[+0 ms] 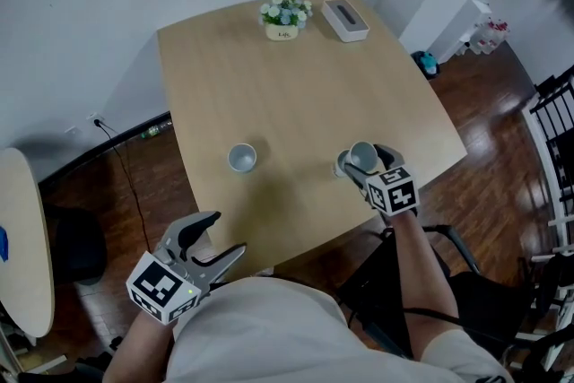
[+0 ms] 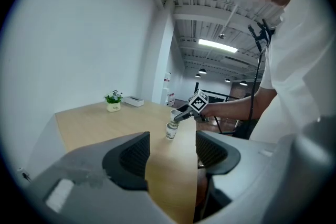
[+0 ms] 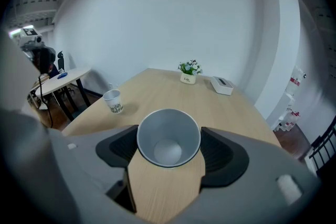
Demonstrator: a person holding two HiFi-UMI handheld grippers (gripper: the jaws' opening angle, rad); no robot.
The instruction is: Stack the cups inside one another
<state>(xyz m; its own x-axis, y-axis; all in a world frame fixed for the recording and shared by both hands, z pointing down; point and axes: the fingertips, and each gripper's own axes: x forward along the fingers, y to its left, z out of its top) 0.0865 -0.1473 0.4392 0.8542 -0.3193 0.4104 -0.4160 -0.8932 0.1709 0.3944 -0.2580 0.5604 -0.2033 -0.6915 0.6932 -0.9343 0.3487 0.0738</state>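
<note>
One white paper cup (image 3: 168, 136) sits clamped in my right tongs (image 3: 169, 147) over the pale wooden worktop (image 1: 296, 94); my left tongs (image 2: 172, 152) gape empty.

Small flower pot (image 1: 285, 14) beside a white box (image 1: 345, 19) at the wooden table's (image 1: 269, 94) far edge
</note>
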